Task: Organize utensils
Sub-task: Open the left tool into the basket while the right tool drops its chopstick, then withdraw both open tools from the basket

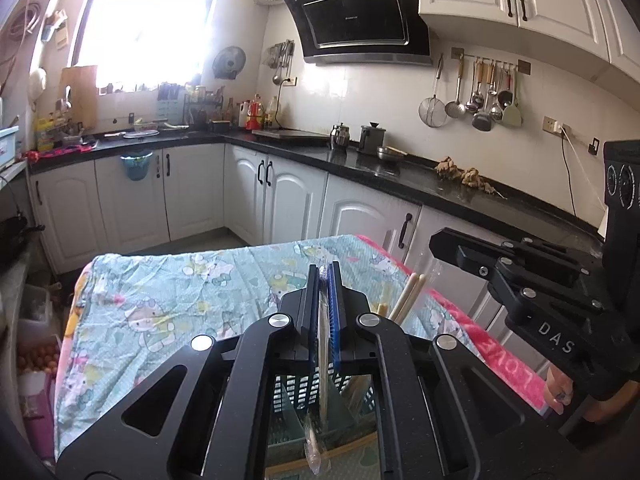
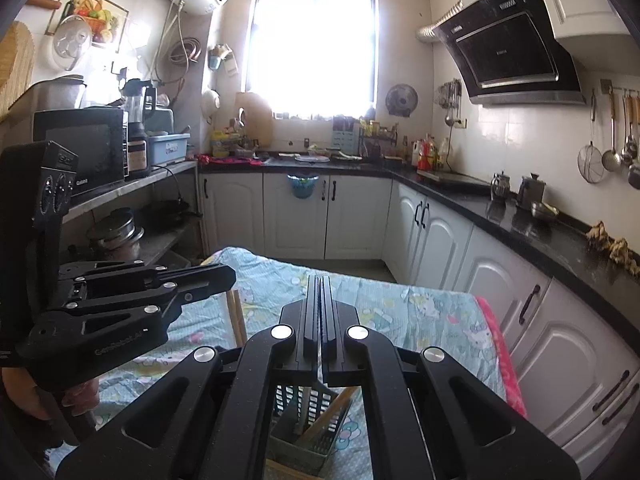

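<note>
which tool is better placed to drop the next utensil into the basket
Left. The left tool is shut on a plastic-wrapped utensil hanging above the black utensil basket; the right tool looks shut with nothing visible in it.

window (image 2: 316,48) backlit (glaring) | white cabinets (image 1: 192,196) | black countertop (image 1: 400,168)

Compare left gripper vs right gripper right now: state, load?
The left gripper is shut on a plastic-wrapped utensil that hangs down toward the utensil basket; the right gripper is shut with nothing visible between its fingers. The left has blue finger pads; the right's look black. Both sit above the basket.
</note>
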Motion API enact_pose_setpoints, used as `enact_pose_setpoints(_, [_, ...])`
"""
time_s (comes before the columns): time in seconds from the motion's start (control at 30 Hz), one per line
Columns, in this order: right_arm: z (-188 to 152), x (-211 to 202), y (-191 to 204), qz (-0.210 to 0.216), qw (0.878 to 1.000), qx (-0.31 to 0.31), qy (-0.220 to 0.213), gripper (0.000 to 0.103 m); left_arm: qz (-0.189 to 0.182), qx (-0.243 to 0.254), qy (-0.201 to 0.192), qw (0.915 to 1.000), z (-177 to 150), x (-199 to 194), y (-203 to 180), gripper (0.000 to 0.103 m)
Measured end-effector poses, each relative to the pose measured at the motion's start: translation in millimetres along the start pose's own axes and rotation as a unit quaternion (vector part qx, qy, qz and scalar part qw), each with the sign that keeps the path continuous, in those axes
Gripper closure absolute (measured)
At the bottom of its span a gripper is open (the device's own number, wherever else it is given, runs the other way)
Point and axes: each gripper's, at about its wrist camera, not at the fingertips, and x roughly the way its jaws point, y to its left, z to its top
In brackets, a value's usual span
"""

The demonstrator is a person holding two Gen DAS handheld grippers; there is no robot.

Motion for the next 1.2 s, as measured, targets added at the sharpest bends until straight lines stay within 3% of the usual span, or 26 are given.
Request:
enact_pose_setpoints(0.13, [-7,5,0,-0.006,1.0,0.0,0.009,0.101,0.002,-0.004,0.009,0.9999,-5,4,3,0.1])
enact_pose_setpoints(0.2, [-9,8,-1,-0.007,1.0,0.004,0.016,0.101,0.004,-0.006,0.011,0.9999,-6,4,4,0.095])
enact_pose_setpoints(0.27, [-10,9,-2,-0.009,1.0,0.007,0.016,0.098,0.006,-0.01,0.011,0.9999,-7,3,7,0.082])
enact_pose_setpoints(0.33, [-10,7,-4,-0.01,1.0,0.011,0.014,0.084,0.006,-0.016,0.01,0.9998,-6,1,9,0.077])
enact_pose_setpoints(0.53, [-8,-2,-7,-0.015,1.0,0.017,0.002,0.069,0.012,-0.027,-0.004,0.9996,-2,-13,16,0.058])
enact_pose_setpoints(0.87, [-7,-26,-4,-0.014,1.0,0.015,-0.019,0.055,0.018,-0.042,-0.036,0.9983,4,-51,20,0.018])
enact_pose_setpoints(0.97, [-7,-35,-2,-0.013,0.999,0.014,-0.026,0.051,0.019,-0.045,-0.042,0.9979,3,-61,18,0.011])
enact_pose_setpoints(1.2, [-10,-56,4,-0.008,0.999,0.007,-0.035,0.046,0.024,-0.044,-0.053,0.9974,-4,-83,16,0.011])
